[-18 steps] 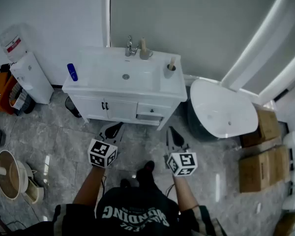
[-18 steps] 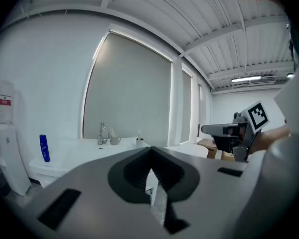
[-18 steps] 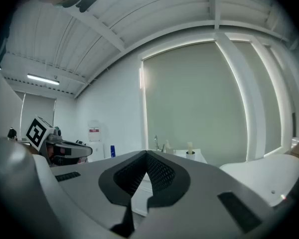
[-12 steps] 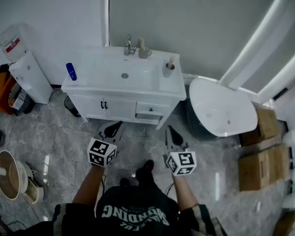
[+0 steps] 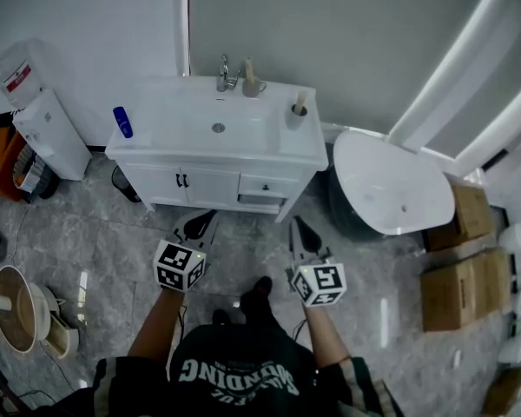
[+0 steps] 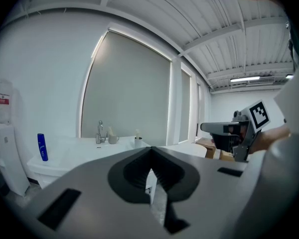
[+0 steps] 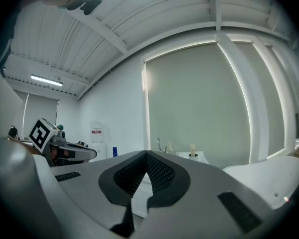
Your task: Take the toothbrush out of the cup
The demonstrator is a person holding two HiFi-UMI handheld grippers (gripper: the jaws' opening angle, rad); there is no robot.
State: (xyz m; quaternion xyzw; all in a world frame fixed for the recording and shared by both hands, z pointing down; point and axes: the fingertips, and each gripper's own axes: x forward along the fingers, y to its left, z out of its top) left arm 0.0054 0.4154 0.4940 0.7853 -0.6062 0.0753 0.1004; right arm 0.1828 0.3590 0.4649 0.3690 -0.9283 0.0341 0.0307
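The left hand-held gripper (image 5: pixel 201 227) and the right hand-held gripper (image 5: pixel 302 231) were both closed and empty, over open floor (image 5: pixel 243 243), well short of the vanity worktop (image 5: pixel 169 134). The toothbrush (image 5: pixel 300 102) stood in its cup (image 5: pixel 294 118) near the worktop's right edge, by the bathtub (image 5: pixel 391 189).

The left hand-held gripper (image 6: pixel 150 154) fills the lower frame, its grey jaws closed tip to tip with nothing between them. Beyond stands a white washbasin bench (image 6: pixel 74 156) with a chrome tap (image 6: pixel 99 132), a tall blue plastic bottle (image 6: pixel 41 147) near its left end and a small grey cup (image 6: pixel 138 142) holding a pale upright toothbrush (image 6: pixel 137 133). The right hand-held gripper (image 6: pixel 208 128) shows at the right edge.
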